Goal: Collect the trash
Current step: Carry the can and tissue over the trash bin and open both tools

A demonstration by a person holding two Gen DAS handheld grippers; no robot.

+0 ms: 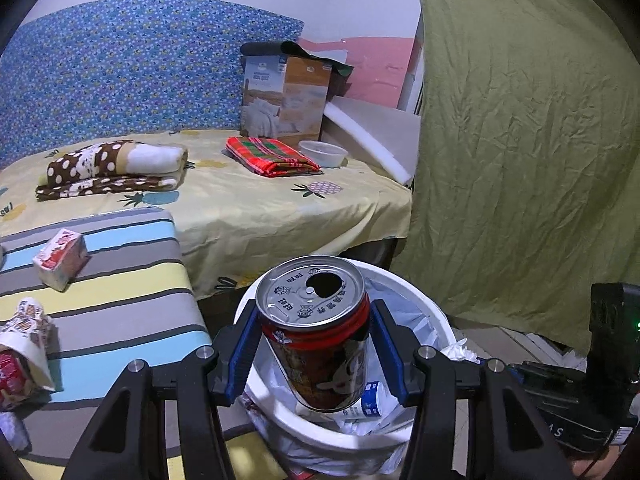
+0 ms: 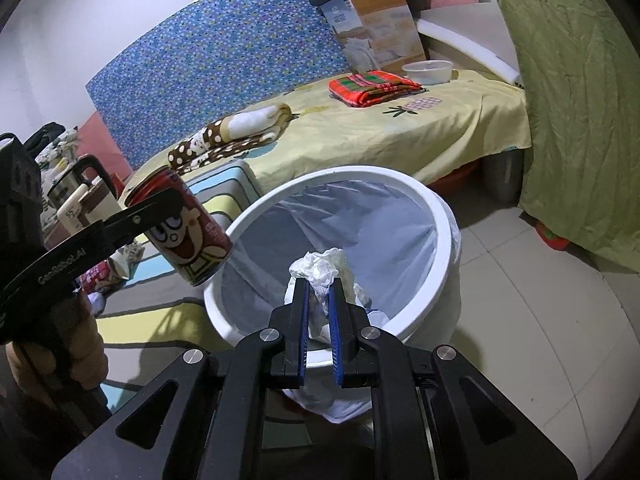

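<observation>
Two pieces of trash hang ready to drop into the white bag-lined bin: the left gripper clamps a red cartoon-printed drink can above its rim, the right gripper pinches crumpled white tissue over its mouth.

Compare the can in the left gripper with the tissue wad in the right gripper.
The can is rigid red-printed metal with an opened top; the tissue wad is soft, crumpled and white. The can fills the wide-set left gripper; the tissue wad is pinched in the nearly shut right gripper. Both are held over the white bin, not yet dropped.
</observation>
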